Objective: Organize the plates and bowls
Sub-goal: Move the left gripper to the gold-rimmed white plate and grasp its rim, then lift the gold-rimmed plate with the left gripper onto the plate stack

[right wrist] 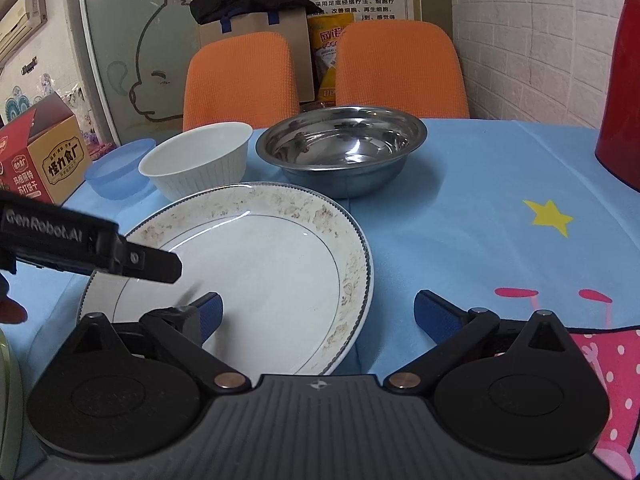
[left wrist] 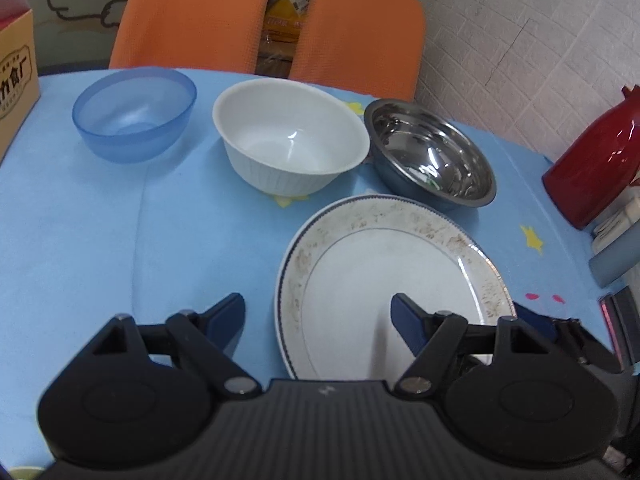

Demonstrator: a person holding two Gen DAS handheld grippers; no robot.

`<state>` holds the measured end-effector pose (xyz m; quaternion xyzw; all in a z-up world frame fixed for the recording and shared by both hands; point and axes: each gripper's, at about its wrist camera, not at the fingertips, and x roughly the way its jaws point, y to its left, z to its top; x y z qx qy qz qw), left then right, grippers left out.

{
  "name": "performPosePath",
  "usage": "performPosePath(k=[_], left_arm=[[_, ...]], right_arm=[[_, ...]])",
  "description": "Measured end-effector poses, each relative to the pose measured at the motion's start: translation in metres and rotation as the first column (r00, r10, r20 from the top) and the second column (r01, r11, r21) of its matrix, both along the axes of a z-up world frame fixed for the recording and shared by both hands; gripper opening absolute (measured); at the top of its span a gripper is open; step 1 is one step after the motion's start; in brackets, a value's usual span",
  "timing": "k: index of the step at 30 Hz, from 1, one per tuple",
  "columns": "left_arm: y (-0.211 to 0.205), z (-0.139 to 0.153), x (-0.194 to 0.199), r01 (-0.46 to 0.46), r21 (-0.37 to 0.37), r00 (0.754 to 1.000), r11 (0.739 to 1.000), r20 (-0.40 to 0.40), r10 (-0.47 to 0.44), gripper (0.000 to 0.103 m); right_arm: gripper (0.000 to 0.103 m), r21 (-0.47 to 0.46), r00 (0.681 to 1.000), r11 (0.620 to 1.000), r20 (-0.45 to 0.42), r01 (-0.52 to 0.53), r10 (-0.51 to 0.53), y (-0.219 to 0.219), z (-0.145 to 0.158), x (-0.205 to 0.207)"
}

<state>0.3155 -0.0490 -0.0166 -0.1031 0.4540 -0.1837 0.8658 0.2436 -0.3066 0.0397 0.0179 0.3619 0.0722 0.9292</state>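
Both wrist views look low and close across the plate point(left wrist: 384, 280) toward the bowls, left view from farther left.

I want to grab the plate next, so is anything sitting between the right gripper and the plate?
Nothing visible blocks it. The right gripper is open, straddling the near rim of the plate. The left gripper hangs over the plate's left side, not in between.

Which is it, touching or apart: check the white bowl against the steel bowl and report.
Cannot tell. In the left wrist view the white bowl's rim overlaps the steel bowl's rim. In the right wrist view their rims meet or overlap too, with no plain gap or contact.
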Motion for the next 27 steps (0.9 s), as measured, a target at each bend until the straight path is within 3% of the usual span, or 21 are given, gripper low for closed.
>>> performPosePath(k=[2, 5, 7, 10, 12, 14, 17, 19, 27], left_arm=[[-0.001, 0.0, 0.001, 0.001, 0.014, 1.0, 1.0, -0.006, -0.001, 0.073], [-0.003, -0.003, -0.002, 0.005, 0.041, 1.0, 0.999, -0.003, -0.005, 0.073], [-0.004, -0.003, -0.005, 0.005, 0.034, 1.0, 0.999, 0.0, -0.005, 0.073], [-0.011, -0.004, -0.007, 0.03, 0.022, 1.0, 0.999, 0.002, -0.03, 0.072], [-0.021, -0.005, -0.01, 0.042, 0.082, 0.999, 0.996, 0.027, -0.044, 0.071], [-0.029, -0.006, -0.014, 0.051, 0.141, 0.997, 0.989, 0.056, -0.059, 0.059], [-0.036, -0.006, -0.019, 0.05, 0.188, 0.994, 0.981, 0.082, -0.066, 0.052], [-0.035, -0.006, -0.021, 0.032, 0.187, 0.996, 0.982, 0.081, -0.048, 0.052], [-0.036, 0.003, -0.044, 0.079, 0.181, 0.99, 0.98, 0.097, -0.098, 0.05]], right_arm=[[0.103, -0.01, 1.0, 1.0, -0.015, 0.006, -0.006, 0.003, 0.002, -0.001], [0.103, 0.096, 1.0, 0.995, -0.015, -0.006, 0.008, -0.003, 0.006, -0.004], [0.103, 0.118, 1.0, 0.993, -0.011, -0.003, 0.004, -0.005, 0.007, -0.005], [0.103, 0.093, 1.0, 0.996, -0.013, 0.008, -0.007, -0.005, 0.005, -0.003], [0.103, 0.086, 1.0, 0.996, -0.003, 0.013, -0.013, -0.004, 0.005, -0.004], [0.103, 0.075, 1.0, 0.997, 0.003, 0.006, -0.007, 0.0, 0.004, -0.003], [0.103, 0.017, 0.999, 0.999, 0.023, -0.037, 0.036, 0.016, 0.001, -0.005], [0.103, -0.023, 1.0, 1.0, 0.022, -0.02, 0.021, 0.024, 0.0, -0.005], [0.103, 0.009, 0.999, 1.0, 0.036, 0.026, -0.027, 0.018, 0.01, -0.028]])
